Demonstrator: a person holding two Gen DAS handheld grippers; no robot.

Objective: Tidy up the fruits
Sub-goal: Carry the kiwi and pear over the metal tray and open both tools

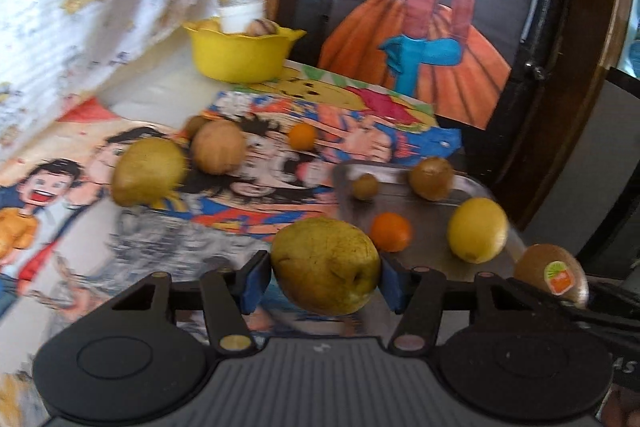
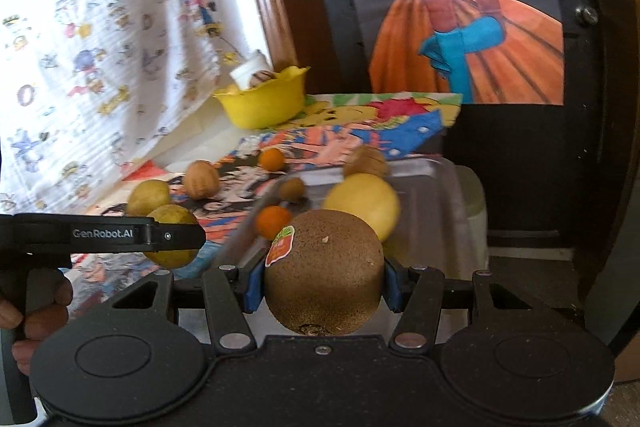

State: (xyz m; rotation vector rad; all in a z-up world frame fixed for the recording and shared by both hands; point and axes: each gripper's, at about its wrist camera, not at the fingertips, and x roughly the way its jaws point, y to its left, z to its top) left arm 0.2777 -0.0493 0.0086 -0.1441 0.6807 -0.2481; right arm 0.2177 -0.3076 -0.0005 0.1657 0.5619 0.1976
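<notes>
My left gripper is shut on a yellow-green pear, its blue pads pressing both sides just left of the metal tray. My right gripper is shut on a brown kiwi with an orange sticker, held over the tray's near edge. That kiwi also shows at the lower right of the left wrist view. In the tray lie a lemon, an orange, a kiwi and a smaller kiwi.
On the cartoon-print cloth lie a yellowish fruit, a brown round fruit and a small orange. A yellow bowl with items stands at the back. A dark cabinet with a painting rises behind. A hand holds the left gripper's handle.
</notes>
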